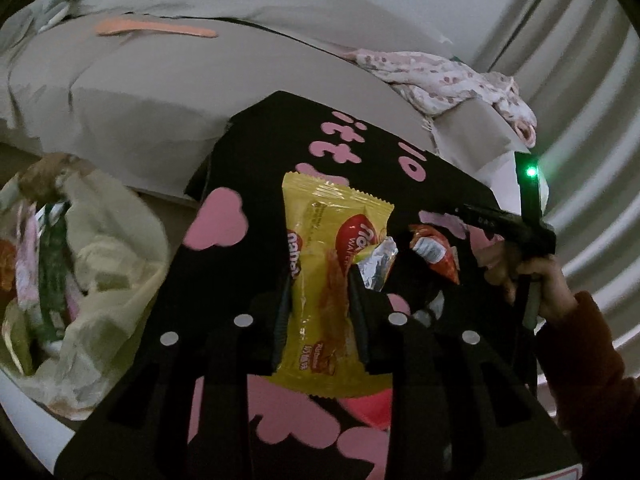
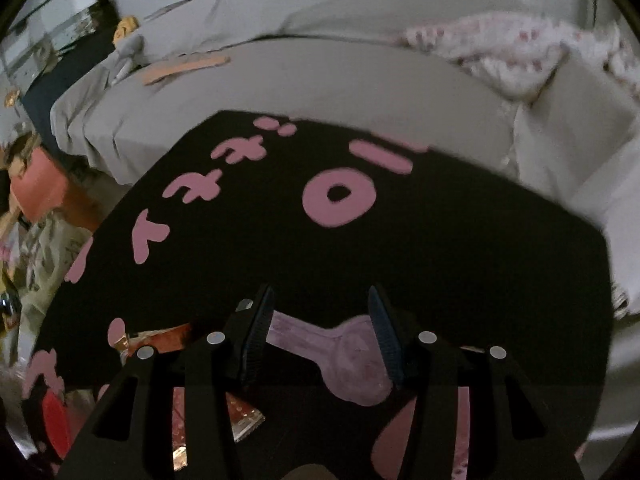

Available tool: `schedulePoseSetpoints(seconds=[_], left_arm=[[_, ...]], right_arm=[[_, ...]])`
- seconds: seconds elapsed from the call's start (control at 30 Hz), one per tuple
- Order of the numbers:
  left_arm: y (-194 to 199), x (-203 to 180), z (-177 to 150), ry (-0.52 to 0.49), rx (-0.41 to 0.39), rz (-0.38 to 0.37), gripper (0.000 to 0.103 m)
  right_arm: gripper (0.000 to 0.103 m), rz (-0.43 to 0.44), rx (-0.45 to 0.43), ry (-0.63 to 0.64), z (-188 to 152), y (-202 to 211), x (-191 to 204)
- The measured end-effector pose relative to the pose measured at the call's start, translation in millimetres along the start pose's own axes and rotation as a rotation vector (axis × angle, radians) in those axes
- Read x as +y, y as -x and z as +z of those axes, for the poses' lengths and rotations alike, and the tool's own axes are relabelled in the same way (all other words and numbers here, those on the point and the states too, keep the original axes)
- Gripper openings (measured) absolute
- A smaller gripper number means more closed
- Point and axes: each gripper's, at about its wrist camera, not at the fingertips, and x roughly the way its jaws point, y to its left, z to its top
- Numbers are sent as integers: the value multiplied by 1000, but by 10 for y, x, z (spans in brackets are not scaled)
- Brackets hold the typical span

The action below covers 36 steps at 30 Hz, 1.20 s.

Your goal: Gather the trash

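1. Two grippers over one black table (image 1: 256, 168) printed with pink letters and hearts; every place below given from that table.
2. Left gripper (image 1: 320, 300): clamped narrow on a yellow wafer wrapper (image 1: 320, 280), pads pressing both of its long sides, wrapper lifted above the table's middle, torn silver foil flaring at its upper right edge.
3. Just right of the yellow wrapper, on the table top: a crumpled orange-red wrapper (image 1: 434, 252).
4. Left of the table, lower down: a pale plastic bag (image 1: 100, 264), mouth gaping, stuffed with green, pink and orange packets.
5. Right gripper (image 2: 320, 332): fingers about half apart, nothing between them, hanging above a pink heart near the table's near edge.
6. Seen from the left wrist, at the table's right edge: the person's hand (image 1: 520, 272) in a dark red sleeve, wrapped round the right gripper's handle, a green light glowing above it.
7. Near the table's left front corner, from the right wrist: orange foil scraps (image 2: 168, 338) on the black top, partly hidden behind the gripper's frame.
8. Behind the table: a bed (image 2: 320, 80) under grey sheets, a flowered cloth (image 1: 448, 80) bunched at its right end.
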Motion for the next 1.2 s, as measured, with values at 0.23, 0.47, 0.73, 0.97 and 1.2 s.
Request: schedulePoseSetpoints(seconds=[0.23,0.47,0.73,0.97,1.2], left_arm=[[24,124,-55,48,-2,-20,28],[0,104,-105,53,11,-45,28],[85,73,-165,46,0,-38,28],[224,17,-234,21,-27,-14,28],[554,-79,-268,-18,-101,-8,28]], right_arm=[[47,130,39,-75,-377,143,122],[47,48,19,67,-841,401,416],[47,-36,-9,155,-949,420,493],[42,-28,-45,105,-925,524,456],[42,-55,-183,94,-914,1210,566]])
